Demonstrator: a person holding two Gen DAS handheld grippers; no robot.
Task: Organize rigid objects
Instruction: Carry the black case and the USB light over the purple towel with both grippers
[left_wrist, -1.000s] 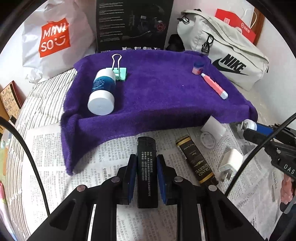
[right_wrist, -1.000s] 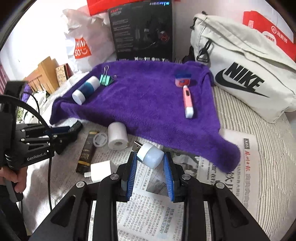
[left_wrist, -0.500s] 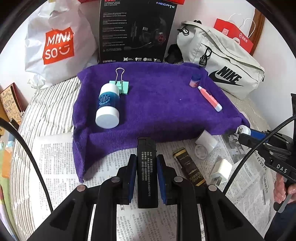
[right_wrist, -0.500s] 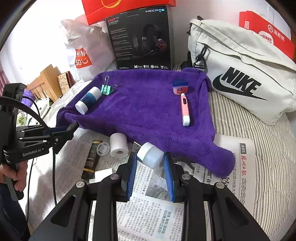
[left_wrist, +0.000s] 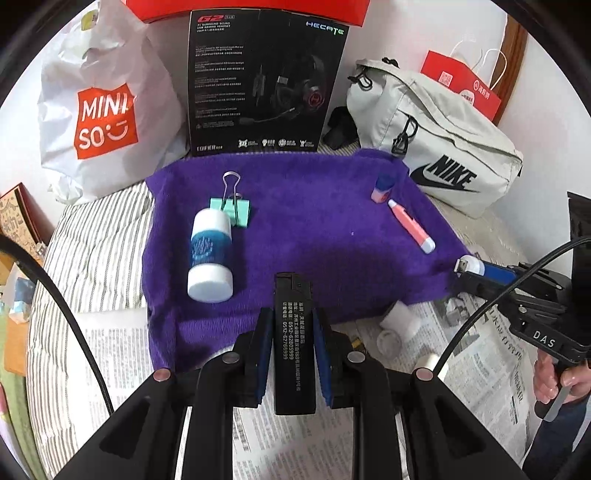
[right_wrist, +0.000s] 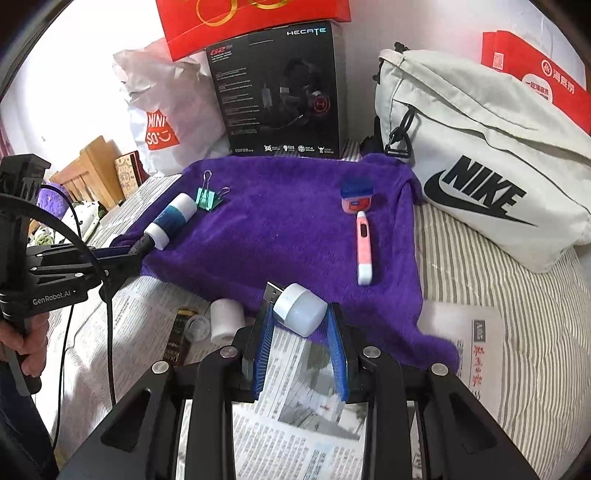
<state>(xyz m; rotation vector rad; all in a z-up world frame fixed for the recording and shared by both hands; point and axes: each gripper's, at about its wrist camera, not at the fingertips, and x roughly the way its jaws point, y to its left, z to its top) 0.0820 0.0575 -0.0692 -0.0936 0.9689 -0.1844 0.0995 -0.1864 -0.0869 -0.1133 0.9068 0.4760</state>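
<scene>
My left gripper (left_wrist: 291, 325) is shut on a black lighter (left_wrist: 293, 332) with white print, held over the near edge of the purple towel (left_wrist: 314, 221). My right gripper (right_wrist: 300, 314) is shut on a small white USB lamp (right_wrist: 301, 308) whose plug points up and left, above the towel's front edge. On the towel lie a white and blue bottle (left_wrist: 210, 254), a green binder clip (left_wrist: 232, 210), a small pink jar with a blue lid (right_wrist: 356, 197) and a pink and white pen (right_wrist: 364, 243). The right gripper (left_wrist: 480, 269) shows at the right of the left wrist view.
Newspaper (right_wrist: 317, 435) covers the striped bedding in front. On it lie a white roll (right_wrist: 225, 319), a round lid (right_wrist: 197, 326) and a dark gold-printed stick (right_wrist: 177, 343). Behind the towel stand a headset box (left_wrist: 266, 85), a Miniso bag (left_wrist: 103, 118) and a Nike bag (right_wrist: 480, 166).
Both grippers have risen and drawn back a little with their objects, so the towel and the things behind it sit lower and smaller in both views. Nothing was let go.
</scene>
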